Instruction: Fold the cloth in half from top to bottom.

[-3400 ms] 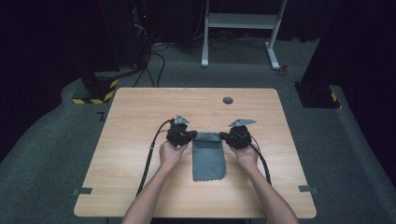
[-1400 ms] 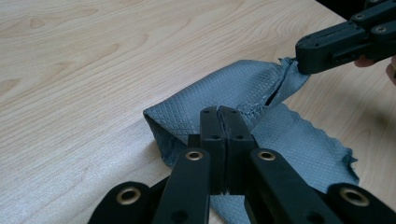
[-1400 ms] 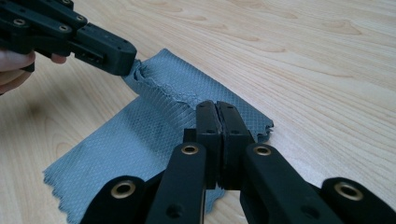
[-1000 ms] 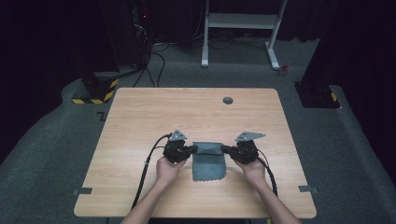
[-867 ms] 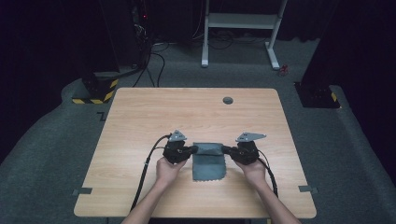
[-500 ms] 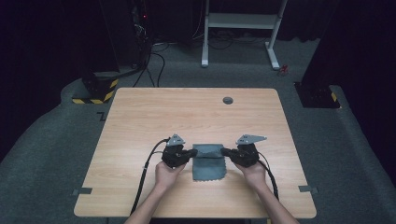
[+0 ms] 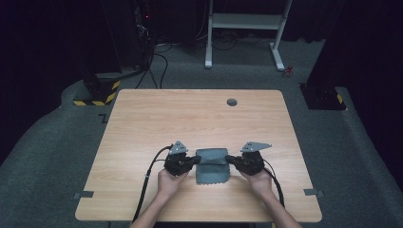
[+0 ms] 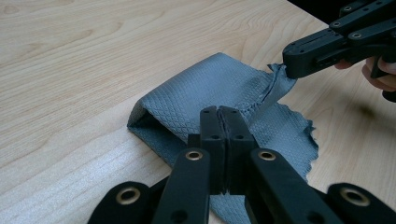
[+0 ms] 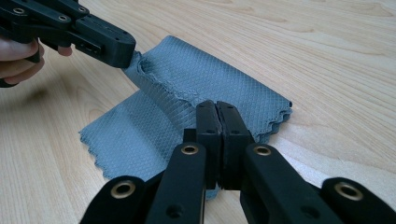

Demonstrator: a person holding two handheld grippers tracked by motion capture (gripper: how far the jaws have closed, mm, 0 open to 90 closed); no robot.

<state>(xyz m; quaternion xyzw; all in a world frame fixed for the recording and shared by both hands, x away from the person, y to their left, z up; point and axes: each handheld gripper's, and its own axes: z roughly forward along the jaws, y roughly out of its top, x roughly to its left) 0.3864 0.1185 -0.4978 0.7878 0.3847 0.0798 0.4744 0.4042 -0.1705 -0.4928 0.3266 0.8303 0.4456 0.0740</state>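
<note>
The left tongs (image 7: 194,159) are clamped on the left edge of a grey cloth (image 7: 212,167), and the right tongs (image 7: 229,158) pinch its right edge, each pair closed tight with fabric between the tips. The cloth (a waffle-textured rag with scalloped edges) is folded over on itself and lies near the front of the bench (image 7: 190,114), its fold running side to side between the two hands. Well beyond it, a small dark round grommet (image 7: 232,101) sits near the far edge.
</note>
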